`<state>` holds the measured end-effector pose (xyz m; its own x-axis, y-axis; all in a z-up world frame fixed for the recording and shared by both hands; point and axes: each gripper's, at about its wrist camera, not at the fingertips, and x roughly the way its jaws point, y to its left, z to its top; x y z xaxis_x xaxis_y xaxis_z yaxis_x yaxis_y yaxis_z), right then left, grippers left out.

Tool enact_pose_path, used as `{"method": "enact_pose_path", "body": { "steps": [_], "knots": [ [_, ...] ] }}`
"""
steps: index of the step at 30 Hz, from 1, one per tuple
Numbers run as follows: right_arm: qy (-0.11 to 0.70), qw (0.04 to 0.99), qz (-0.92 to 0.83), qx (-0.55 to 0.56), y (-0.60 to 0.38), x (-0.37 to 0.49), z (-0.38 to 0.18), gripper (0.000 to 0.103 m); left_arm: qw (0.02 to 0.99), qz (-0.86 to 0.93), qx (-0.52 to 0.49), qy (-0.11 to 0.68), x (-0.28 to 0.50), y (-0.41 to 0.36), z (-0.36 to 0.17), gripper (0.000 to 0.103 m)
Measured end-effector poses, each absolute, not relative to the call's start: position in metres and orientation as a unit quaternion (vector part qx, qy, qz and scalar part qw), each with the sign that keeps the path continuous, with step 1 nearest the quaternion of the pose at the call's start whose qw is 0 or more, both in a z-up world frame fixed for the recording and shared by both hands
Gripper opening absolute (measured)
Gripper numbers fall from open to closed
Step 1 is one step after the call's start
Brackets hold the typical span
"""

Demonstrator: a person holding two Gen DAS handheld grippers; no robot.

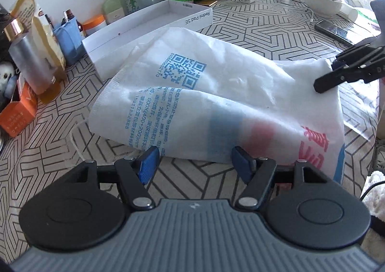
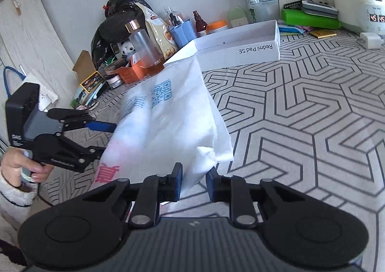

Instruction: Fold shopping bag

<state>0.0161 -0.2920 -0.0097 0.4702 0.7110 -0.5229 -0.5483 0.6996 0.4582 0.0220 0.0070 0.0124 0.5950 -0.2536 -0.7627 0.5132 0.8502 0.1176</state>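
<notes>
Bag front and centre: the white shopping bag [image 1: 216, 94] sprawls across the middle of the left wrist view, rumpled and partly doubled over on the patterned tablecloth [image 1: 264, 31], with a blue square code facing up and red lettering at lower right. Left gripper [image 1: 196, 159] sits at the bottom centre, jaws spread wide, blue pads just short of the bag's near edge and holding nothing, lined up, by the look of it, to take that edge. Over in the right wrist view the right gripper [image 2: 193, 181] has its jaws partly apart with a corner of the bag hanging between them; the cloth seems to touch the left pad, but whether it is truly pinched I cannot tell. That corner looks raised off the table, likely so a layer can be carried over for a fold. The left gripper [image 2: 105, 137] shows at middle left there too, the person's hand [image 2: 24, 166] on its grip. A white box [image 1: 149, 24] lies just behind the bag in the upper middle, with bottles and jars crowded along the upper left, so the fold wants to travel toward open tablecloth.
</notes>
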Motion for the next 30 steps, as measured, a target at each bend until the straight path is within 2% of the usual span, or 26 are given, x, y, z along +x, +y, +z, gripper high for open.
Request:
{"method": "enact_pose_path", "body": {
  "steps": [11,17,20,30],
  "knots": [
    [0.340,0.857,0.360,0.142,-0.304,-0.023,-0.008,0.021,0.877,-0.228,0.166,0.389,0.025,0.010,0.020,0.068],
    [0.344,0.851,0.366,0.156,-0.301,-0.014,-0.014,0.021,0.896,-0.209,0.148,0.362,-0.005,0.028,0.045,0.069],
    [0.344,0.848,0.371,0.158,-0.298,-0.011,-0.016,0.021,0.901,-0.215,0.148,0.345,-0.017,0.027,0.056,0.075],
    [0.353,0.832,0.392,0.173,-0.292,-0.001,-0.014,0.021,0.888,-0.267,0.137,0.348,-0.022,0.011,0.049,0.075]
  ]
}}
